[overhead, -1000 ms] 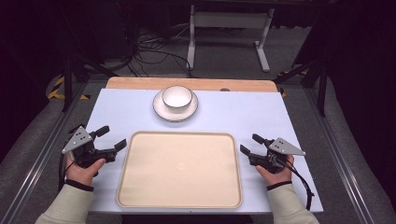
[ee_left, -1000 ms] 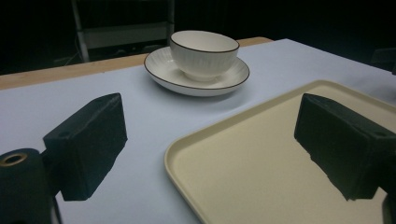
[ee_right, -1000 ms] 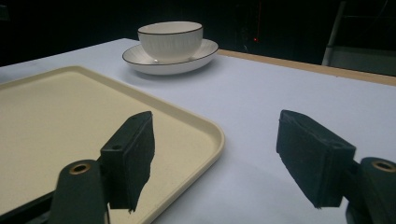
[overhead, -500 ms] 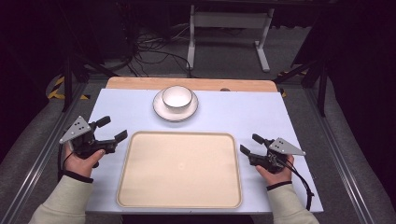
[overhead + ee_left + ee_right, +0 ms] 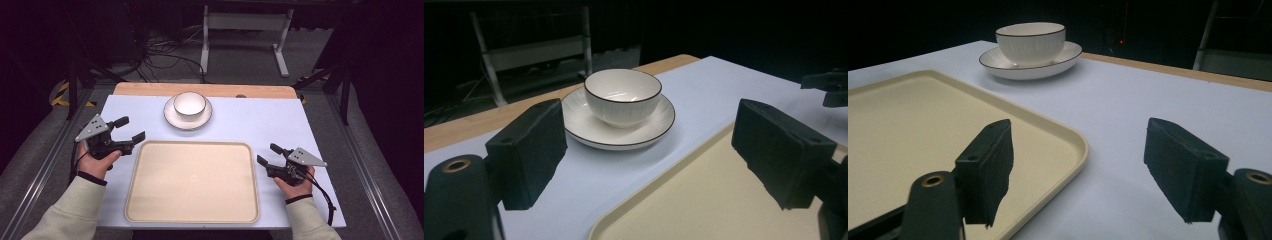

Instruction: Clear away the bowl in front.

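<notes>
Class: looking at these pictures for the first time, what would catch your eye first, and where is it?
A white bowl sitting on a saucer at the table's far edge stands out. Nearer lies a big empty cream tray, flanked by the left gripper and right gripper, both open.

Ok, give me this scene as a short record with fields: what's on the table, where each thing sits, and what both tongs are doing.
table: pale blue top, wooden strip along the far edge
bowl: white, dark rim, upright on the saucer
saucer: white, far side of the table, beyond the tray
tray: beige, bare, near middle
left tongs: open, nothing between the jaws, just been closing a little, pointed toward the bowl
right tongs: open, holding nothing, right of the tray
</notes>
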Available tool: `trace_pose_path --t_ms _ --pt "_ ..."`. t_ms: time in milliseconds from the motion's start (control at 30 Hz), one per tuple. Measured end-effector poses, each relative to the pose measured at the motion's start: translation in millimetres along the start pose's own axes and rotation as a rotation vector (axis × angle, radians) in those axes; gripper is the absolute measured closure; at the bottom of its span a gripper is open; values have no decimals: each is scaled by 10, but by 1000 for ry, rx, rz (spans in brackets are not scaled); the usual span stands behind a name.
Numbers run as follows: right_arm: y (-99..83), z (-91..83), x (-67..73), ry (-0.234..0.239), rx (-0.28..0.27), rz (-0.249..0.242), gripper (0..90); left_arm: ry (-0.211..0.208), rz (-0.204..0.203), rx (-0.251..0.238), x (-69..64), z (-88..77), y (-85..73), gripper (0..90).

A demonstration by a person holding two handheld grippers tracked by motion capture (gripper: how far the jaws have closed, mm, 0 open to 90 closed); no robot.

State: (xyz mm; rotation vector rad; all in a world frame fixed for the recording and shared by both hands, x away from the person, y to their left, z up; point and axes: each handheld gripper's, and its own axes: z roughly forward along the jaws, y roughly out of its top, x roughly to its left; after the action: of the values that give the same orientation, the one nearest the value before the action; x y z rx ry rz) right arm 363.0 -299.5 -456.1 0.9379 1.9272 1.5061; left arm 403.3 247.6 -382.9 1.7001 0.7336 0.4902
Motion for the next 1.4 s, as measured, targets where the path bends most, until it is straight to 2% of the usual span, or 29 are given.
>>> trace_pose_path --t_ms 400,800,1000,1133,1233,1400 --pt "1 1 5 -4 3 -7 289 -20 43 19 60 324 319 143" --pt "2 5 8 -4 5 -6 290 -50 76 35 57 670 581 135" --pt "2 5 5 -1 8 -3 290 -62 92 49 58 841 670 132" --pt "3 6 1 2 11 -1 292 -72 88 52 58 889 707 132" --pt "3 6 1 4 11 -2 293 -84 99 41 46 949 752 136" --pt "3 7 -2 5 11 2 297 -96 110 55 61 1049 786 147"
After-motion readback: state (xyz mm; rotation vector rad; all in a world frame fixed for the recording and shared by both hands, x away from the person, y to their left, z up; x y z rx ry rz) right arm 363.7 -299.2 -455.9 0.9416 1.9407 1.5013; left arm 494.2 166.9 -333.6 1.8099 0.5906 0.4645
